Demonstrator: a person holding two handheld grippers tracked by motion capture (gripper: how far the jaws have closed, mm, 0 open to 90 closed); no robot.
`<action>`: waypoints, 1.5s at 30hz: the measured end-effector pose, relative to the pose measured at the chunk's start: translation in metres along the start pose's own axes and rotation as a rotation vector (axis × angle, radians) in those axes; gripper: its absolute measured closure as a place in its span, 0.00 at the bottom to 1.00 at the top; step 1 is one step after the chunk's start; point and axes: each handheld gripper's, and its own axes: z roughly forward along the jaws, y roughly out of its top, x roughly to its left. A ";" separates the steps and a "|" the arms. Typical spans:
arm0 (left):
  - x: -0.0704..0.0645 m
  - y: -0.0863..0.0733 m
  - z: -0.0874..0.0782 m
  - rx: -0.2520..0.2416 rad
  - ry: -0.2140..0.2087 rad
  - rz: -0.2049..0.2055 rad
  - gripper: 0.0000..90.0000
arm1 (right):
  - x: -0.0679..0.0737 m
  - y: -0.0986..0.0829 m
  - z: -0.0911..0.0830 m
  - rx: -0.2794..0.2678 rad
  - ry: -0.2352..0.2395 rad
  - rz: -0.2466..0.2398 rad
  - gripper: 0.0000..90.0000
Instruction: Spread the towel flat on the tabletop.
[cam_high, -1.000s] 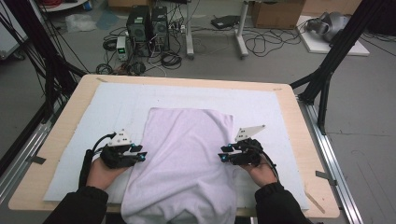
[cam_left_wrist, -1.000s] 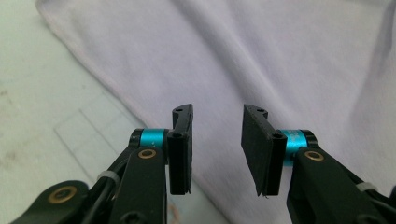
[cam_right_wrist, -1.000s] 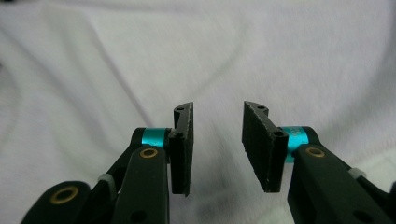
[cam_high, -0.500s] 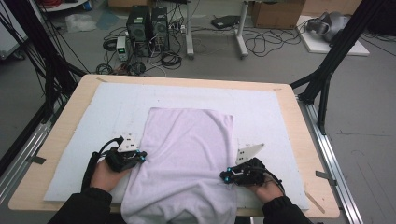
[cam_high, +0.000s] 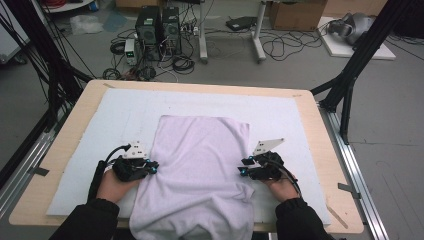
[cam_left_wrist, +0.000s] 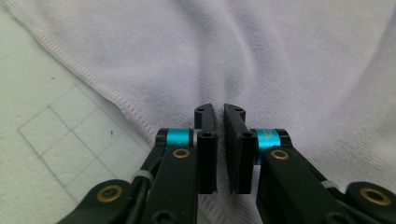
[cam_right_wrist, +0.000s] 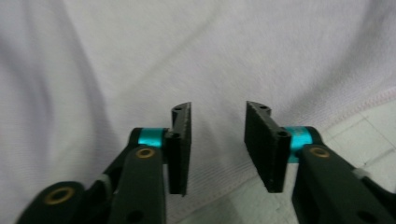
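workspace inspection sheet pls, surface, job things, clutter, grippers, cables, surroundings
surface: wooden table with a pale gridded mat over most of it.
job's things: one lilac towel spread flat on the mat, its near end hanging over the table's front edge.
clutter: nothing seen on the table besides the towel.
grippers: left gripper at the towel's left hem, jaws nearly together with a thin gap, not clearly pinching cloth; right gripper at the right hem, jaws open over the cloth.
cables: one trails from each gripper along the hands; loose tangles on the floor behind.
surroundings: computer towers, a cardboard box, black frame struts.
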 end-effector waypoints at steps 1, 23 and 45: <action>0.001 0.002 0.001 0.003 0.011 -0.009 0.96 | -0.001 0.000 0.002 -0.009 -0.003 -0.015 0.88; 0.006 0.002 -0.033 -0.167 0.115 -0.080 0.61 | 0.002 -0.007 -0.035 -0.119 -0.006 0.057 0.65; -0.070 -0.039 -0.042 -0.067 -0.206 0.122 0.66 | 0.095 -0.034 -0.027 -0.088 0.207 -0.150 0.65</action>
